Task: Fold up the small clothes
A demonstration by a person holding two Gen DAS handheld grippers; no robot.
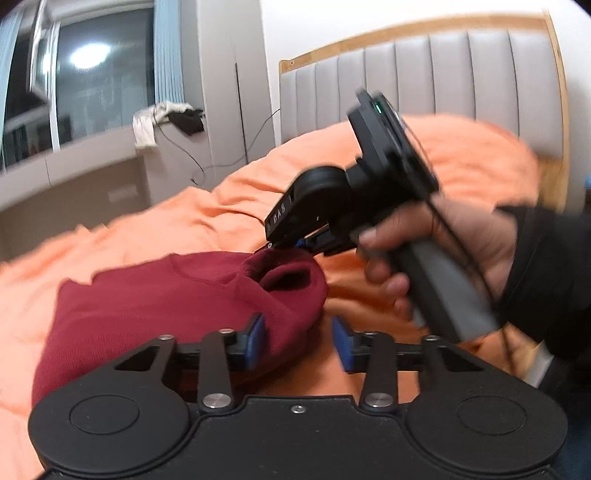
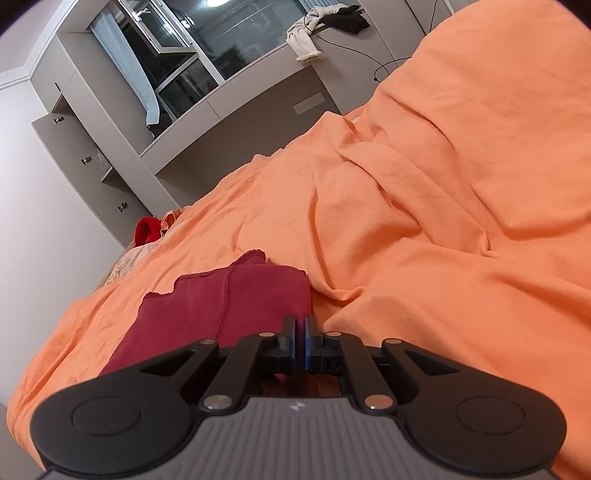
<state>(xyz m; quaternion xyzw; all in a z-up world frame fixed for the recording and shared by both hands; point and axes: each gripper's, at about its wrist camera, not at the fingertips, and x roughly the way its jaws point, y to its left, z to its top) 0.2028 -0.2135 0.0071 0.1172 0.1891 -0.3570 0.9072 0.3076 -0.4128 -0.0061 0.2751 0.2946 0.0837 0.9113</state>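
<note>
A dark red garment (image 1: pixel 159 299) lies on the orange bedspread (image 1: pixel 166 221). My left gripper (image 1: pixel 299 341) is open, its blue pads just above the garment's near right edge, with cloth lying over the left pad. My right gripper (image 1: pixel 286 246) shows in the left wrist view, held by a hand, shut on the garment's lifted upper right corner. In the right wrist view the right gripper (image 2: pixel 300 341) has its pads pressed together, and the garment (image 2: pixel 221 302) stretches away to the left beneath it.
A padded grey headboard (image 1: pixel 424 77) stands behind the bed. A grey sill (image 2: pixel 240 96) under the window carries white and black cloths (image 2: pixel 317 26) and a cable. A bright red item (image 2: pixel 146 229) lies at the bed's far edge by white drawers (image 2: pixel 74 155).
</note>
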